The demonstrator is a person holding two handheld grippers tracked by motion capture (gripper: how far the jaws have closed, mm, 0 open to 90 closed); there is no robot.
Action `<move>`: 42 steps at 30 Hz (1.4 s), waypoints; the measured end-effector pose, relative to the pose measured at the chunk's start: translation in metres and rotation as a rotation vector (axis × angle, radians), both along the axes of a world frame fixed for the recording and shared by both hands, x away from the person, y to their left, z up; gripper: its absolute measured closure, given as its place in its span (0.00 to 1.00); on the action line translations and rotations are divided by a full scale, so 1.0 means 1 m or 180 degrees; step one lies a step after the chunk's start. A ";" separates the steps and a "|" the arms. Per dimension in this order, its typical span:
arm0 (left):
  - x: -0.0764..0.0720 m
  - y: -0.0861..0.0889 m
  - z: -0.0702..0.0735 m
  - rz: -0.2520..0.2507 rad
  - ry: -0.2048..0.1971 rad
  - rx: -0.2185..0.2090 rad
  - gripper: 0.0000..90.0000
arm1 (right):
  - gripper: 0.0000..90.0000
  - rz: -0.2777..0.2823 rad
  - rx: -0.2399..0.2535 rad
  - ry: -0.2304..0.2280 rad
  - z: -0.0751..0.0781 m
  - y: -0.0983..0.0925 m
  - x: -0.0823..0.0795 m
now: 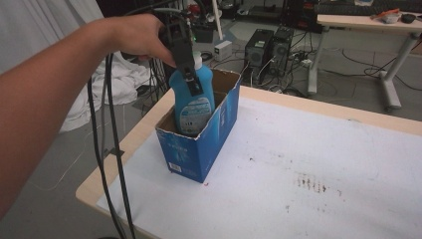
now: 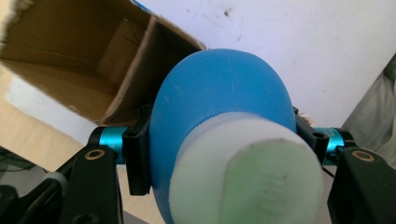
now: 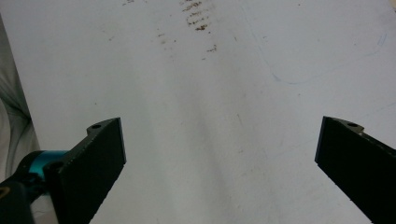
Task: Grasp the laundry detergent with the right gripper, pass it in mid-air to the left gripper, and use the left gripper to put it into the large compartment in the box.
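Left hand-held gripper [image 1: 190, 74]: I squeezed the blue bottle [image 1: 195, 99] by its neck, so it could drop straight into the box [image 1: 199, 149];
Right hand-held gripper [image 3: 219, 158]: I kept it wide, holding nothing

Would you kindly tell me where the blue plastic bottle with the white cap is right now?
In the high view, the blue plastic bottle stands partly inside the open blue cardboard box at the table's left edge, gripped by the left tool.

High view: above near edge, facing 12 o'clock over the surface [image 1: 298, 149]. Left gripper view: close, looking down onto bottle [image 2: 219, 116] and box [image 2: 70, 60], both shared. Right gripper view: close above shared surface.
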State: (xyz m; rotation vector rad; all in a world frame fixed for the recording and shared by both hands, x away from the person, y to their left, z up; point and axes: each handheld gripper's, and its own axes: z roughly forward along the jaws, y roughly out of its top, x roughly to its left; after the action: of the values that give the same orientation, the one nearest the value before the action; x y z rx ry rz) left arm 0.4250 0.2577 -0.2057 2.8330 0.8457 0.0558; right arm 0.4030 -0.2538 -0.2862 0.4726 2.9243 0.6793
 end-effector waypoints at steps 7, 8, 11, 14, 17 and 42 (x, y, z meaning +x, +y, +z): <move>-0.001 0.001 -0.039 -0.0016 0.0104 0.0059 0.42 | 0.01 0.0000 0.0008 0.0018 -0.006 0.002 0.000; -0.001 0.001 -0.048 -0.0010 0.0146 0.0073 0.42 | 0.01 -0.0004 0.0003 0.0020 -0.007 0.002 0.000; -0.001 0.001 -0.055 -0.0001 0.0180 0.0068 0.42 | 0.01 -0.0005 0.0029 0.0011 -0.007 0.002 0.000; -0.001 -0.002 -0.065 -0.0040 0.0189 0.0115 0.42 | 0.01 -0.0011 0.0028 0.0007 -0.008 0.002 -0.001; -0.001 -0.004 -0.071 -0.0056 0.0190 0.0169 0.42 | 0.01 -0.0026 0.0033 0.0012 -0.009 0.000 -0.001; 0.005 0.004 -0.076 0.0137 0.0080 0.0036 0.34 | 0.01 -0.0005 0.0053 0.0018 -0.017 0.001 -0.009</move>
State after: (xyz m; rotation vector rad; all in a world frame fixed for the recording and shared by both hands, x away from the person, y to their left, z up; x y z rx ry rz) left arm 0.4300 0.2619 -0.2816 2.8317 0.9146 0.0312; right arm 0.3945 -0.2528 -0.3029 0.4791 2.9256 0.7037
